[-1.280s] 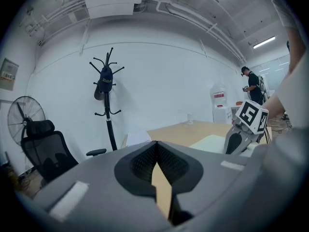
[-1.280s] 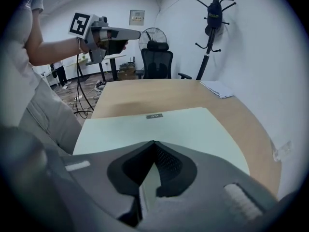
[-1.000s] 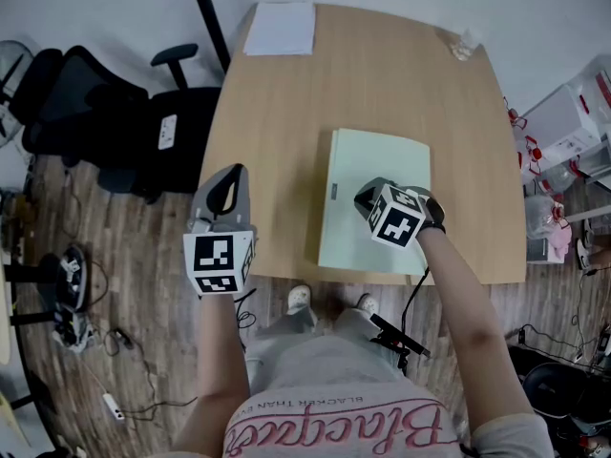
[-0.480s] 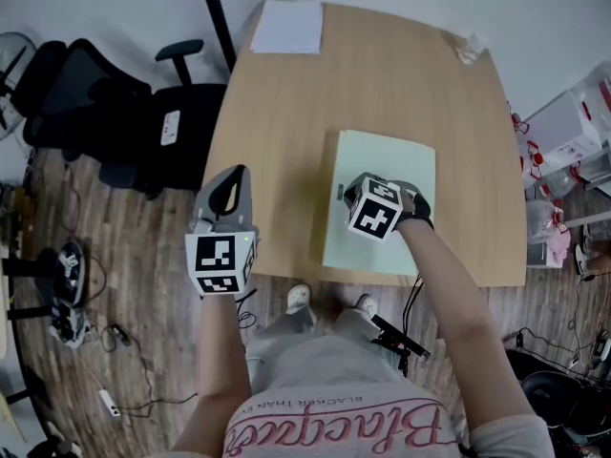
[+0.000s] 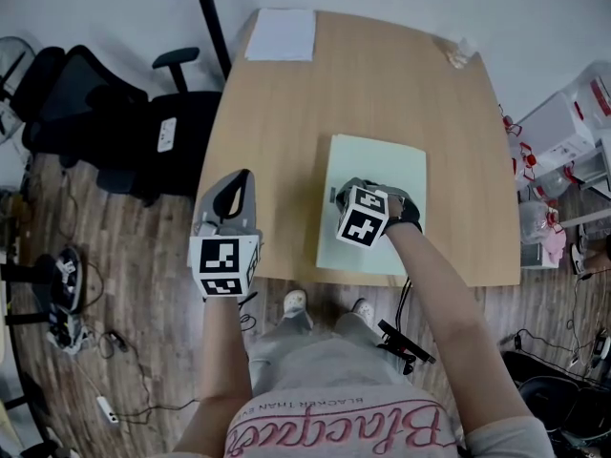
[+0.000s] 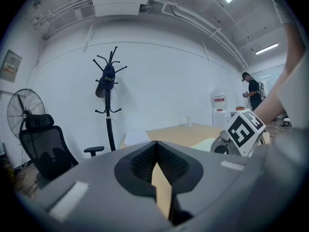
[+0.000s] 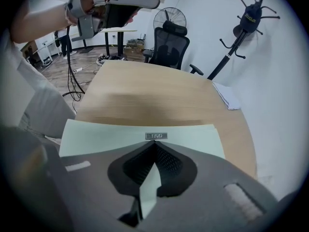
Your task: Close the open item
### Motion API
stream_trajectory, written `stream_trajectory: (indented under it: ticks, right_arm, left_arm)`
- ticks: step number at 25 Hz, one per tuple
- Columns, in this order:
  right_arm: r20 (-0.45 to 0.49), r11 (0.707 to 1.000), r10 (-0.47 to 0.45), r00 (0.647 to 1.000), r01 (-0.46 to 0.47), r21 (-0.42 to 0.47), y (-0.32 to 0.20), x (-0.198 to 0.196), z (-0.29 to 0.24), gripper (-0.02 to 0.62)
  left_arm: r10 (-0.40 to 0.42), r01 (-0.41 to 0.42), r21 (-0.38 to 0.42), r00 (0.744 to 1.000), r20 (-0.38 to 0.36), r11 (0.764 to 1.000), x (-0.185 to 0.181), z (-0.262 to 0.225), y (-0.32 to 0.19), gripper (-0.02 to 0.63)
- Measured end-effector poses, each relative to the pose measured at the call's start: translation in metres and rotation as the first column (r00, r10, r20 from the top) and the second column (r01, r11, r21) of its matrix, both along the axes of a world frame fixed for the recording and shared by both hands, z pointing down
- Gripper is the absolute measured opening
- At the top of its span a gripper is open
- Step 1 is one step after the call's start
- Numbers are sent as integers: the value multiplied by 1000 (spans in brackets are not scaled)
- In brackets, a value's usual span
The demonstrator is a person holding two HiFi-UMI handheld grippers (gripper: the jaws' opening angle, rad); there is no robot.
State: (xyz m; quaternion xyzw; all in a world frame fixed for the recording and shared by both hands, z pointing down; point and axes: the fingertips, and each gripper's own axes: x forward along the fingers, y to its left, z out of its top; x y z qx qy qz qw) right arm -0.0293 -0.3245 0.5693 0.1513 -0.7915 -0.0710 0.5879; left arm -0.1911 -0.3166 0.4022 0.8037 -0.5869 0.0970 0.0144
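A pale green folder (image 5: 380, 172) lies flat on the wooden table (image 5: 286, 132), cover down, with a small metal label (image 7: 156, 136) at its left edge. My right gripper (image 5: 344, 197) is shut with nothing between its fingers. It sits low over the folder's (image 7: 116, 132) left part, its tips (image 7: 155, 143) just short of the label; contact with the cover cannot be told. Beside the table's front left edge, my left gripper (image 5: 242, 177) is held up, shut and empty. In its own view, my left gripper (image 6: 157, 143) points over the table toward the coat stand.
White sheets (image 5: 281, 34) lie at the table's far left corner, a small crumpled thing (image 5: 460, 50) at the far right. A black office chair (image 5: 115, 113) stands left of the table. A coat stand (image 6: 107, 95), a fan (image 6: 19, 112) and a distant person (image 6: 253, 88) are by the walls.
My right gripper has moved left across the folder, from its middle to near its left edge. The left gripper has hardly moved.
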Motion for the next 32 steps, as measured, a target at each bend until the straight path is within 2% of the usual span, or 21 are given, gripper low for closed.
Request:
stream_trajectory:
  ticks: [6,10,19,26,32]
  right_arm:
    - [44,999,45,998,-45,-14,-3,0,-10,2]
    - [119,997,63,991,-59,-39,5,1,-28,3]
    - [208,997,18,978,-34,71,14,4,-80,2]
    - [316,981,58,947,-113,158,13,21,-122,2]
    - [340,964,82,937,-162,213,10,43,-141,2]
  left_arm:
    - [9,-9,34,1000,-3,999,15,-16,0,17]
    - [5,-5,61,1000,1,998,20,-28,1,17]
    - [30,-28,101,999,-13,995,35,-44,5,17]
    - [43,-42,154,999,-5,987,49,-70,4,17]
    - [67,-67,181,998,4,981,66,-82,1,17]
